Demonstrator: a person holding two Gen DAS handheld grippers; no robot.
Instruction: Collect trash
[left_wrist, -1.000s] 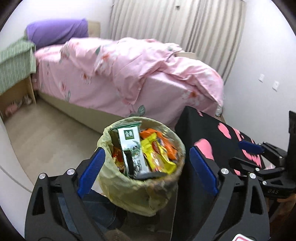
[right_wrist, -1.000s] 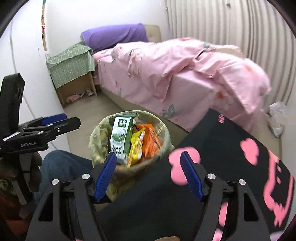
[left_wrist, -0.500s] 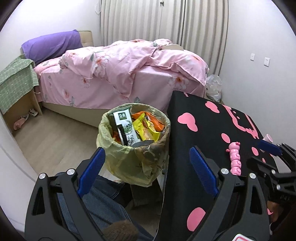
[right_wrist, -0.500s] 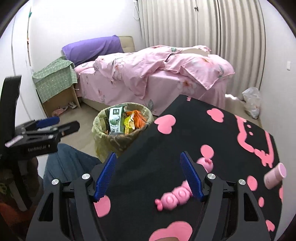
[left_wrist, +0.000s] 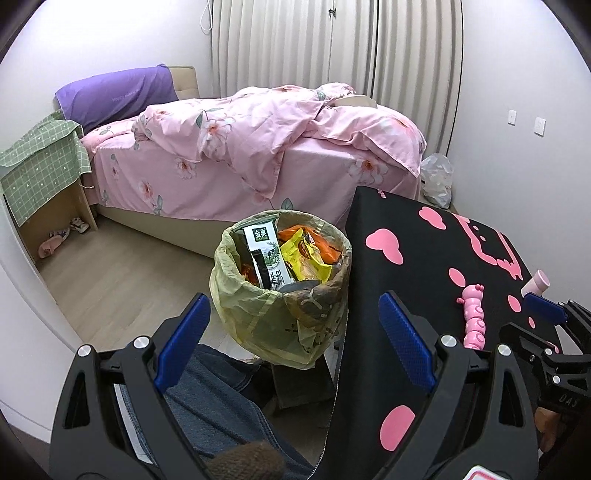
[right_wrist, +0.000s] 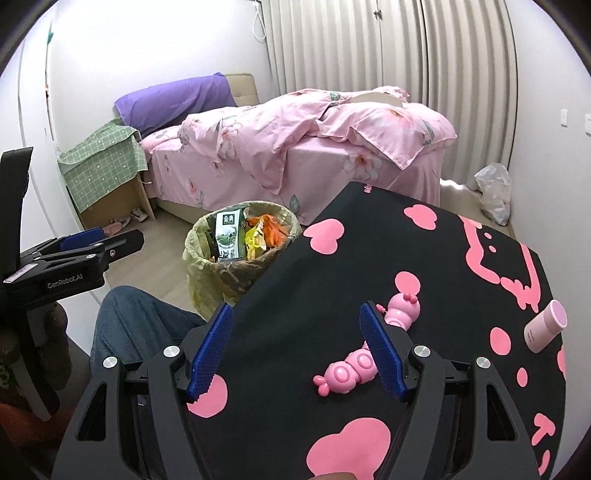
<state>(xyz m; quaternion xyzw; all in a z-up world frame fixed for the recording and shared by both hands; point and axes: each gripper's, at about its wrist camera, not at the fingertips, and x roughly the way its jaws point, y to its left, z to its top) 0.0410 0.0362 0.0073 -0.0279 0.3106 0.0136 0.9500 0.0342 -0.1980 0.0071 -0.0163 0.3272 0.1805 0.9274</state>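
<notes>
While both tongs hang spread with nothing between their blue pads, the left tongs (left_wrist: 291, 343) sit above the gap between the person's denim-clad leg (left_wrist: 218, 402) and the edge of the desk (left_wrist: 373, 332), and the right tongs (right_wrist: 295, 347) hover over the desk's black cloth with pink hearts. The waste bin (left_wrist: 280, 295), lined with a yellowish bag, stands on the wooden floor (left_wrist: 122, 280) just beside the desk's corner, between desk and bed (left_wrist: 258, 155). It is filled to the rim: a green-and-white milk carton (left_wrist: 264, 251) stands upright in it, next to yellow and orange snack wrappers (left_wrist: 306, 258). On the desk a pink caterpillar toy (right_wrist: 369, 350) lies partly behind the right pad of the right tongs, and a small pink bottle (right_wrist: 543, 325) lies on its side near the far right edge. A crumpled clear plastic bag (right_wrist: 493, 199) rests on the floor by the wall, past the foot of the bed.
</notes>
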